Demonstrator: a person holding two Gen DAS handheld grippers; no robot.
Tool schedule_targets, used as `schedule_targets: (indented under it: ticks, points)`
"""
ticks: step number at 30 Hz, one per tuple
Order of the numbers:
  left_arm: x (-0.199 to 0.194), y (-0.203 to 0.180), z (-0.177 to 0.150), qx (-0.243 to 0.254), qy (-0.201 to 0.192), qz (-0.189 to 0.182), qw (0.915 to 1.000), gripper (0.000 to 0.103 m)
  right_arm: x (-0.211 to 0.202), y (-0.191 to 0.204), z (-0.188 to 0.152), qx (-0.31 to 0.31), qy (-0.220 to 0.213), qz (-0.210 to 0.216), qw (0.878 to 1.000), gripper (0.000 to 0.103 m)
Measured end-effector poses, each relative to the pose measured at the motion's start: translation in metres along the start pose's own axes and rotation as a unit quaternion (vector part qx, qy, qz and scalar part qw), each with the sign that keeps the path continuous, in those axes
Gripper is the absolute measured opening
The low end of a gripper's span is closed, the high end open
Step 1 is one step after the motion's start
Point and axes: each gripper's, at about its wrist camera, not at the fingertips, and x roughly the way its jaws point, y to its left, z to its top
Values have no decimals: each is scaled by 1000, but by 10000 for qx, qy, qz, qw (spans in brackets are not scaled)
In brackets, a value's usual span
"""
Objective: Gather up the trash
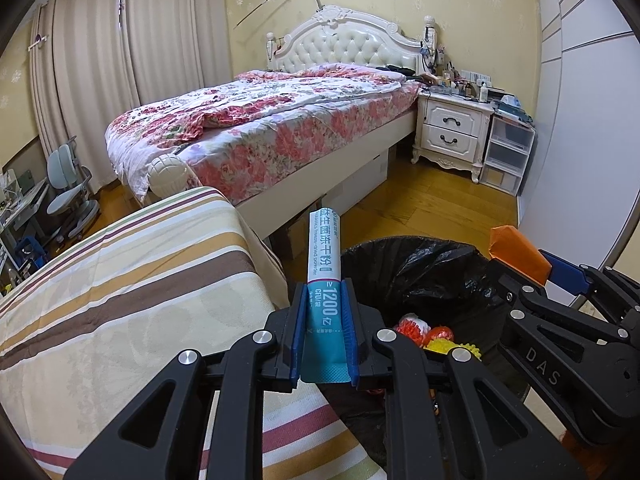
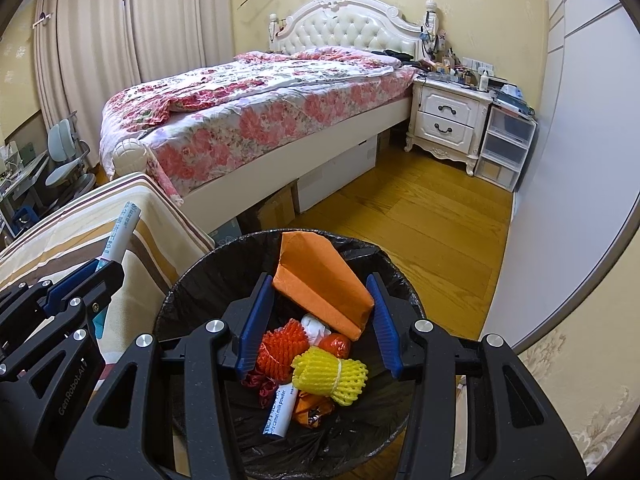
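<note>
My left gripper (image 1: 325, 312) is shut on a teal and white powder sachet (image 1: 325, 268), held upright beside the bin's left rim, above the striped cloth edge. It also shows in the right wrist view (image 2: 120, 236). My right gripper (image 2: 320, 304) holds an orange folded paper (image 2: 320, 280) between its blue pads, right over the black-lined trash bin (image 2: 192, 292). The bin also shows in the left wrist view (image 1: 400, 264). In the bin lie red foam netting (image 2: 276, 348), yellow foam netting (image 2: 330, 372), a white sachet (image 2: 278, 412) and orange wrappers.
A striped cloth surface (image 1: 120, 280) lies left of the bin. A flowered bed (image 1: 260, 120) stands behind, with boxes under it. A white nightstand (image 1: 452, 132) and plastic drawers (image 1: 506, 152) stand at the far right. Wood floor (image 2: 420, 216) lies beyond the bin.
</note>
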Motion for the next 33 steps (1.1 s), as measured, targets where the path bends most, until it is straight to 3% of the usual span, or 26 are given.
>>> schedule_targets:
  ticks: [7,11,22,33]
  points:
    - [1,-1,0,-8,20,4,10000,23,4,-3,0,37,28,-59,10000,49]
    - [0,0,0,-26,-34,18,10000,45,3,-4,-1,54,-4,-104,9999,56]
    - [-2,7,1,-82,-115,126,9998,70,-4,-6,1,83,-48,-274,9996,59]
    - [-24,23,-4,-242,-201,437,9986,80,-23,0,-6,89,-82,-338,9994,73]
